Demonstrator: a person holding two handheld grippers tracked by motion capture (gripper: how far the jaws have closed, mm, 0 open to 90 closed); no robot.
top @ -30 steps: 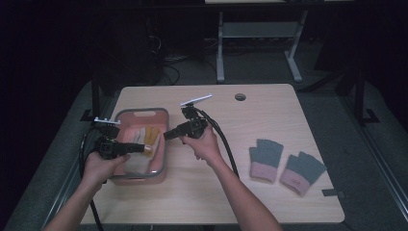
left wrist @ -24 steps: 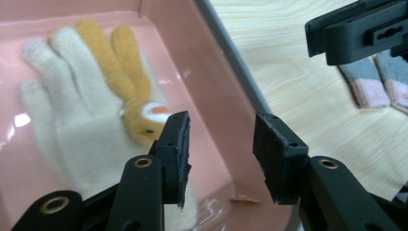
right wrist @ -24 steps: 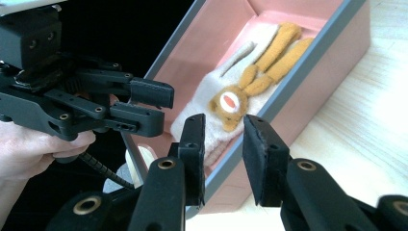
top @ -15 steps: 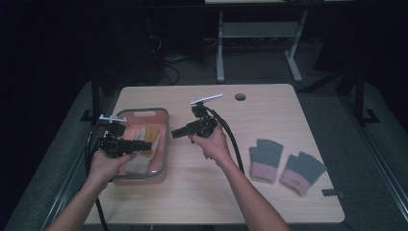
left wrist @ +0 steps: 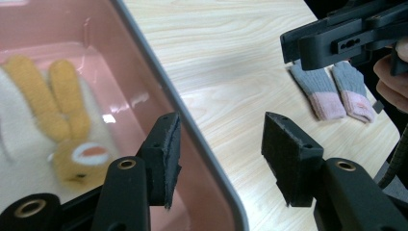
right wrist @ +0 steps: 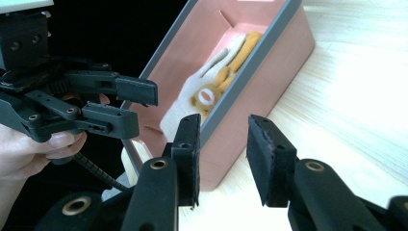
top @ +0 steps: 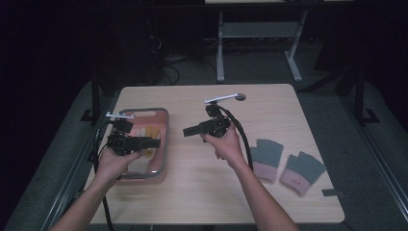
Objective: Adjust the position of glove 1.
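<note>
Table [top: 202, 192]: pale wood; it carries the bin at its left and the grey gloves at its right, with bare wood between them.
Pink bin [top: 161, 144]: grey-rimmed, at the table's left; in it lie a white glove and a yellow-orange glove [left wrist: 57, 120], side by side.
Grey gloves [top: 284, 161]: a pair with pink cuffs, flat on the wood, well apart from both grippers; untouched.
Change: a second ago both grippers were down over the bin; now both have drawn up and apart, the right one out over bare table; I judge a placing into the bin is done and the grey pair is next.
Right gripper [right wrist: 222, 144]: jaws moderately apart, nothing between them; held above the wood just beside the bin's wall, pointing toward it; in the high view [top: 190, 131] it is between bin and grey gloves.
Left gripper [left wrist: 219, 151]: jaws wide, empty; poised over the bin's right rim, one jaw above the inside and one above the table; touching nothing.
</note>
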